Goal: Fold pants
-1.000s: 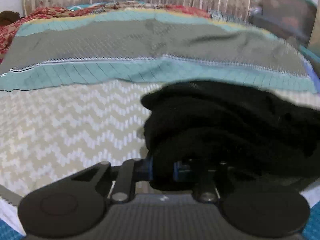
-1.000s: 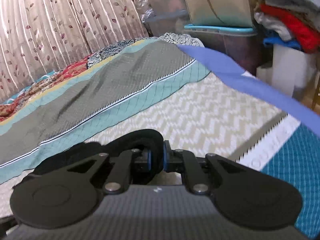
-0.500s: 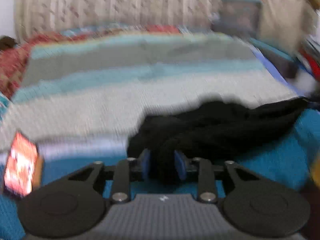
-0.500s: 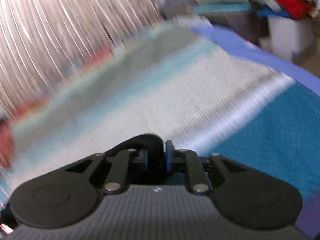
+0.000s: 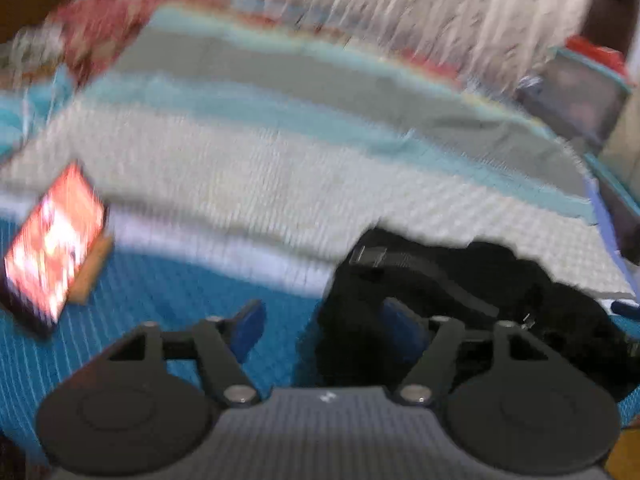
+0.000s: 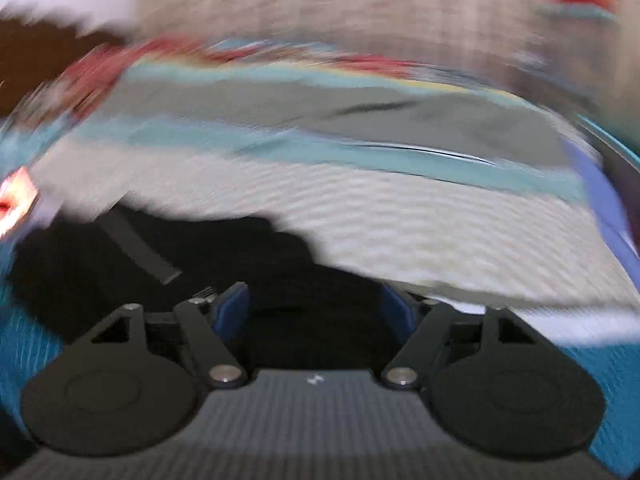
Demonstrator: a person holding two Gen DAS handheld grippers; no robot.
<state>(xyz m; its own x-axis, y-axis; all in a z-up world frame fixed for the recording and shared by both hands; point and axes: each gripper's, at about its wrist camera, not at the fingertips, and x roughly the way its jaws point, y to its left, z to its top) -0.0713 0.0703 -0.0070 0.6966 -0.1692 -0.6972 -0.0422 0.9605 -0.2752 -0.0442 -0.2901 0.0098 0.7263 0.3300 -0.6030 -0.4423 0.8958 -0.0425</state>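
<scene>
The black pants (image 5: 460,300) lie bunched on the striped bedspread near its front edge. They also show in the right wrist view (image 6: 200,256), with a waistband strip on top. My left gripper (image 5: 324,330) is open, its right finger against the pants' left end and its left finger over bare blue cloth. My right gripper (image 6: 314,308) is open, with black cloth lying between the spread fingers. Both views are blurred by motion.
A lit phone (image 5: 52,248) leans on a small stand at the bed's front left. Plastic storage bins (image 5: 576,92) stand past the bed's right end. A curtain (image 5: 360,4) hangs behind the bed.
Both grippers were shut on the pants and have opened, letting the cloth go. The pants moved from the chevron band toward the bed's front blue edge. Both cameras swung left.
</scene>
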